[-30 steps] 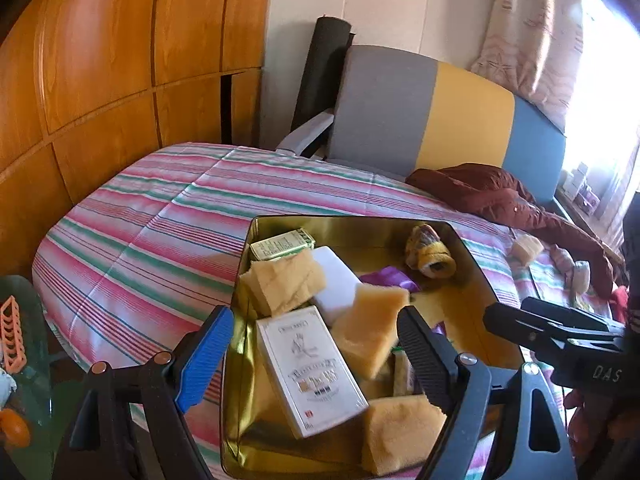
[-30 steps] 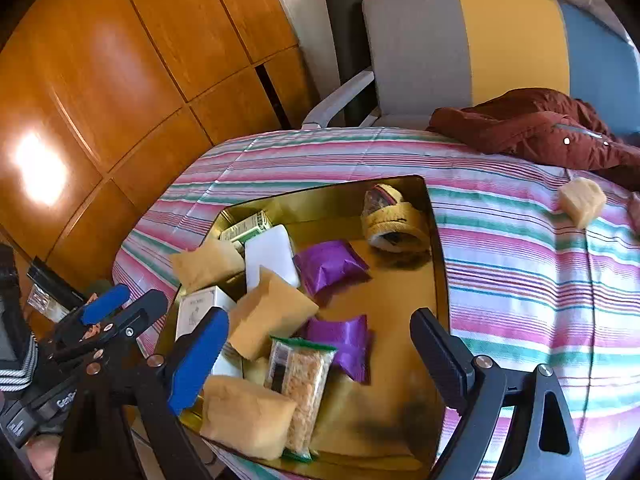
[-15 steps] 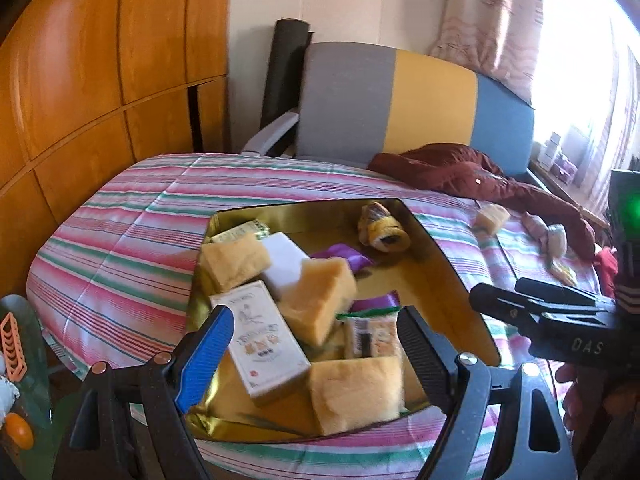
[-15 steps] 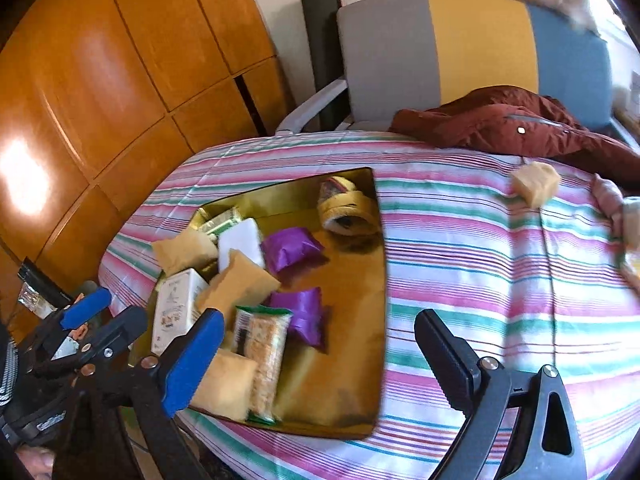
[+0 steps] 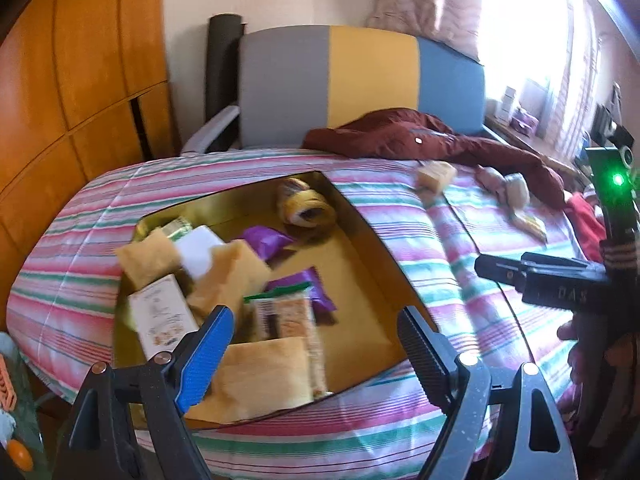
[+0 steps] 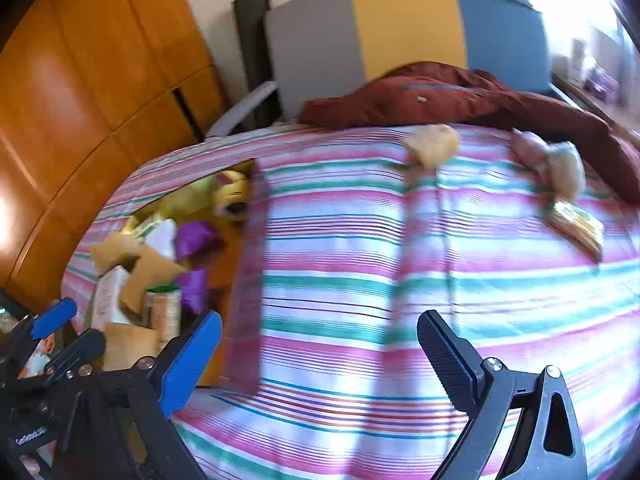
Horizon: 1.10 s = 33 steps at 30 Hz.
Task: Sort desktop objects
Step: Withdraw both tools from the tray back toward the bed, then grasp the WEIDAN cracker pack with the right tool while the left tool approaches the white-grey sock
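While both tongs hang with their jaws apart and nothing between them, the left tongs (image 5: 316, 344) sit over the near edge of a shallow gold tray (image 5: 372, 240), a glossy rectangular tin resting on the striped cloth (image 5: 432, 240) of the counter. Just ahead of the left tongs lies a soft tan sponge (image 5: 264, 372), squarish and porous, with a clear-wrapped snack bar (image 5: 284, 316) touching its far side. Left of that bar stands a white printed box (image 5: 162, 320), and beyond it more tan sponges (image 5: 236, 276) lean against a smooth white block (image 5: 198, 248). Two crinkled purple packets (image 5: 266, 240) lie near the tray's middle. At the far corner sits a roll of yellow tape (image 5: 306, 206), round and hollow.

To the right of the left tongs, outside the tray, the cloth carries a loose tan sponge (image 5: 436, 174), a pale lumpy thing (image 5: 508, 188) too blurred to name, and a flat yellow packet (image 5: 530, 222). A dark red jacket (image 5: 420, 136) is heaped past them.

The right tongs (image 6: 320, 356) hover over bare striped cloth, with the tray (image 6: 246, 280) off to their left, its side mirroring the stripes. Far ahead of them lie the loose sponge (image 6: 432, 146) and, ahead to the right, the yellow packet (image 6: 576, 226). One finger of each pair is clad in blue (image 6: 192, 360), the other in ribbed black (image 6: 448, 354)
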Available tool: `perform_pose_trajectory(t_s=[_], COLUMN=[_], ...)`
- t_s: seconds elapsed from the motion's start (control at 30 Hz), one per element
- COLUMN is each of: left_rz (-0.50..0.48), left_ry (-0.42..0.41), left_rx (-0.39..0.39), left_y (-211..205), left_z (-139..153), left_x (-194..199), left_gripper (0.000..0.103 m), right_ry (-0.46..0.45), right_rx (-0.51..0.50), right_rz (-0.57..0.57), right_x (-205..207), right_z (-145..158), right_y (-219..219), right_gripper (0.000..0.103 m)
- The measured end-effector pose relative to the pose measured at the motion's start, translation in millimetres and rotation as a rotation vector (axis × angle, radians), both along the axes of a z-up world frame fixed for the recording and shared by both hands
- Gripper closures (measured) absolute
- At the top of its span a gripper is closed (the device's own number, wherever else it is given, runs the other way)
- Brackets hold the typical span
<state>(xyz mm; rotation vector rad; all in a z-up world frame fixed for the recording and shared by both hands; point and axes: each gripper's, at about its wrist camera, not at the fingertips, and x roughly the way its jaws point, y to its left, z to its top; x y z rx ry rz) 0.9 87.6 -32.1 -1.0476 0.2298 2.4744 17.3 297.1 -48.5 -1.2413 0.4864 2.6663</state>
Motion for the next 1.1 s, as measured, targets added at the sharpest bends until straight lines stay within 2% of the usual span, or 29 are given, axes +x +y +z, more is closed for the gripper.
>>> perform_pose_trajectory(t_s=[0.33,0.6,1.1], left_rz=[-0.107,-0.118,-0.168], left_ry=[-0.014,-0.028,-0.061], left_rx=[-0.020,-0.012,-0.023], left_y=[35,46,78], left_z=[-6,-6,-11], left_x=[12,5,-3], left_gripper=[0.018,0.018,0.018], right_ry=[-0.073,-0.085,-0.102], right_rx=[0.005,-0.028,0.027], right_rz=[-0.139,-0.239,-0.350], right_x=[28,43,53], right_z=[-16,-17,-9], right_y=[61,107,180], right_gripper=[0.003,0.003,0.003])
